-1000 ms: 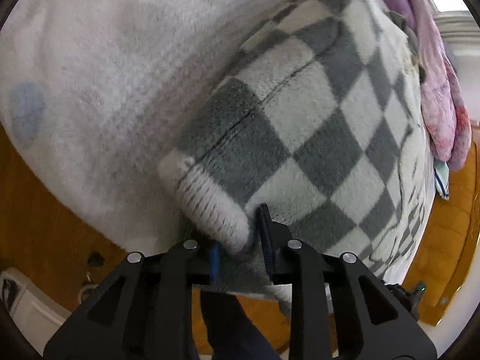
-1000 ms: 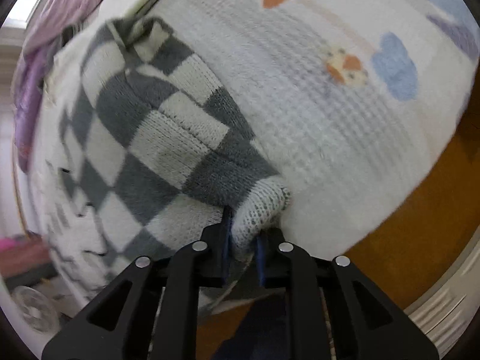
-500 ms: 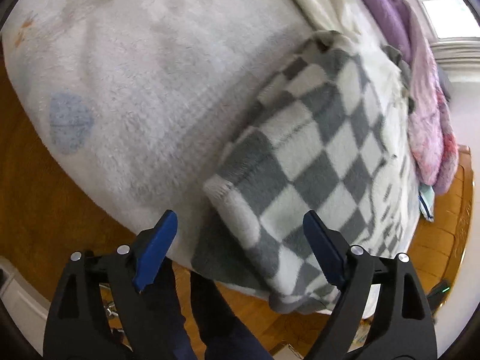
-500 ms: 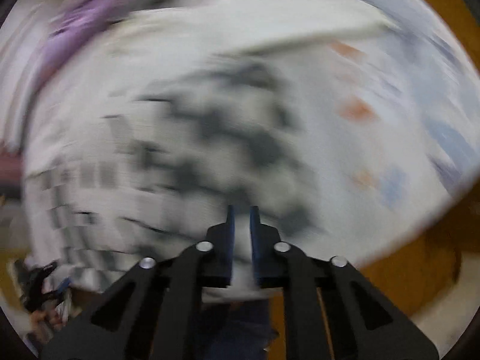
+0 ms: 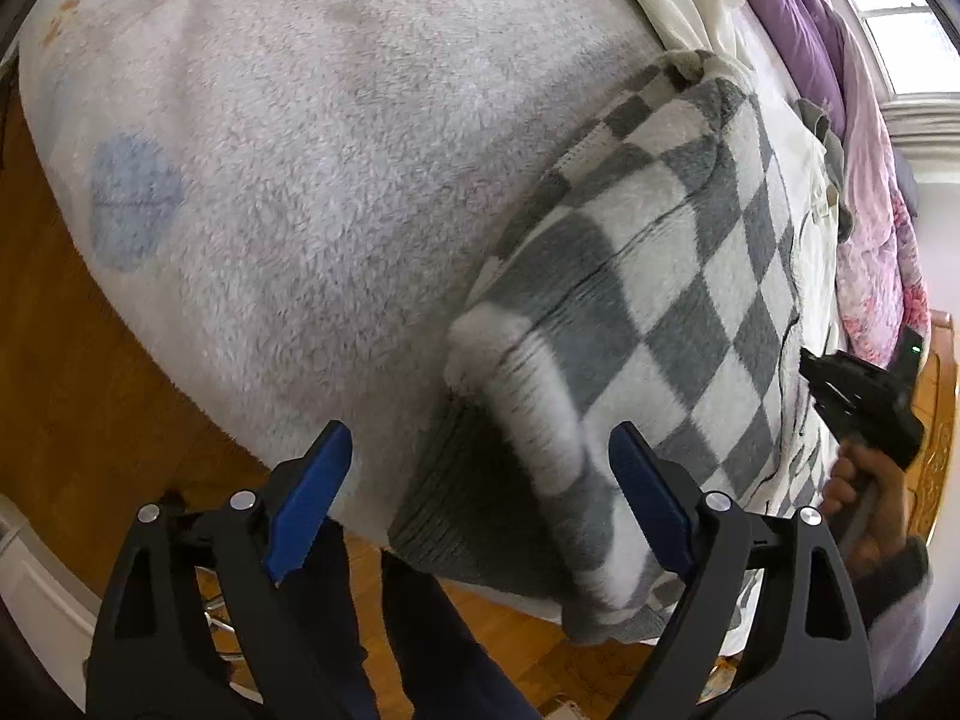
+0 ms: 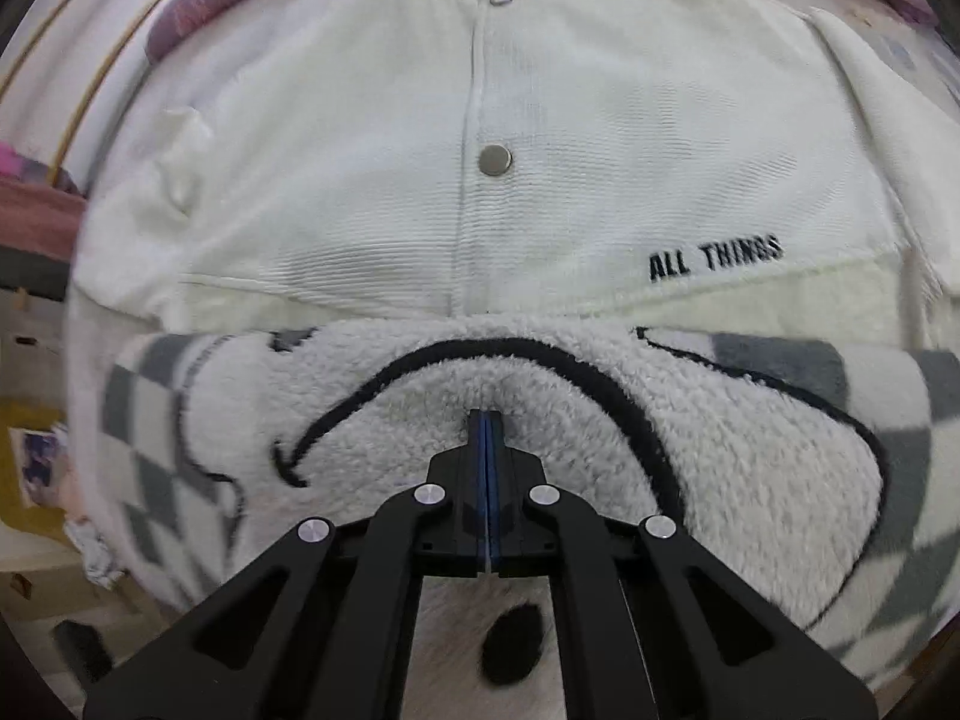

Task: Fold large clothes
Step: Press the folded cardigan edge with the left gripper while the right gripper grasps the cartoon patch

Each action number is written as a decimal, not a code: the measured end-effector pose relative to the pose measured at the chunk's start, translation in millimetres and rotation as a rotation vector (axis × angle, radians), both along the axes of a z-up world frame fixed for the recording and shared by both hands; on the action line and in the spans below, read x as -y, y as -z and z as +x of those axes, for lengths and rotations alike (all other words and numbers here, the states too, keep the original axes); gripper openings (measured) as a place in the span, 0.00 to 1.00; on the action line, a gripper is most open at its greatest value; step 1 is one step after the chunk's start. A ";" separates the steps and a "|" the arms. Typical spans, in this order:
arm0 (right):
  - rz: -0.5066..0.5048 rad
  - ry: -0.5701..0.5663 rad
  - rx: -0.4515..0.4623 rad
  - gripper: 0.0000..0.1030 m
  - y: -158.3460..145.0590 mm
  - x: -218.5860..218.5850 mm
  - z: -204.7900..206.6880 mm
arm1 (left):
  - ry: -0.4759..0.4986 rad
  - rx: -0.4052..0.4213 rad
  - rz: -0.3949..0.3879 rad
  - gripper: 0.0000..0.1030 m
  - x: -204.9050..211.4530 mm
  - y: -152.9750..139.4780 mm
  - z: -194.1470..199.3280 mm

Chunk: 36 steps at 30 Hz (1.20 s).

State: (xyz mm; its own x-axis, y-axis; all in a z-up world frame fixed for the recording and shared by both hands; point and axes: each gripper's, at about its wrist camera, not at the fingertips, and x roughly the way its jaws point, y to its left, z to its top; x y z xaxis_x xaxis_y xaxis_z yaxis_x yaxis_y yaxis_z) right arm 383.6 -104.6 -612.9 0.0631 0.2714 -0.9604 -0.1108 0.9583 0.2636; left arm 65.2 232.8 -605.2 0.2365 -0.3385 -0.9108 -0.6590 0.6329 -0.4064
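Both wrist cams look steeply down, close over the bed (image 5: 312, 192); left views sleeve end, right the front; both share the checkered jacket (image 5: 690, 276).

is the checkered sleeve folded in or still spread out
Folded in: the checkered sleeve lies across the jacket's body, its cuff released below the open left gripper.

A bedroom in a home. Shown by a bed spread with a white fleece blanket printed with pale blue patches (image 5: 312, 192), edge hanging over a warm orange-brown wooden plank floor (image 5: 90, 408). Along the bed's far edge, bunched purple and pink floral bedding (image 5: 864, 192), beneath a bright window with a white moulded frame (image 5: 918, 120). On the bed, household laundry: a grey-and-white checked fleece garment (image 5: 678, 300) and a cream corduroy snap-button jacket embroidered "ALL THINGS" (image 6: 570, 138).
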 end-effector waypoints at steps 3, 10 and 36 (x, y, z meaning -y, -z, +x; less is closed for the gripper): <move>0.032 0.044 -0.036 0.00 -5.3 7.2 -0.8 | -0.021 0.000 -0.021 0.85 -5.3 3.3 -4.8; 0.050 0.046 -0.169 0.00 -24.2 20.3 -65.5 | -0.047 0.010 -0.040 0.85 -11.9 8.3 -9.0; 0.123 0.138 -0.299 0.00 4.2 52.9 -157.7 | -0.039 -0.012 -0.170 0.66 -10.1 36.3 -25.2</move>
State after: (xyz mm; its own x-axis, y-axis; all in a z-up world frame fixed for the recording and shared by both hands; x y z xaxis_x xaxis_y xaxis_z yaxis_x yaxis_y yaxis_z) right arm 226.0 -157.5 -617.1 -0.1724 0.3949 -0.9024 0.1169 0.9178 0.3794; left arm 40.0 242.9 -641.5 0.2416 -0.4784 -0.8443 -0.6875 0.5296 -0.4968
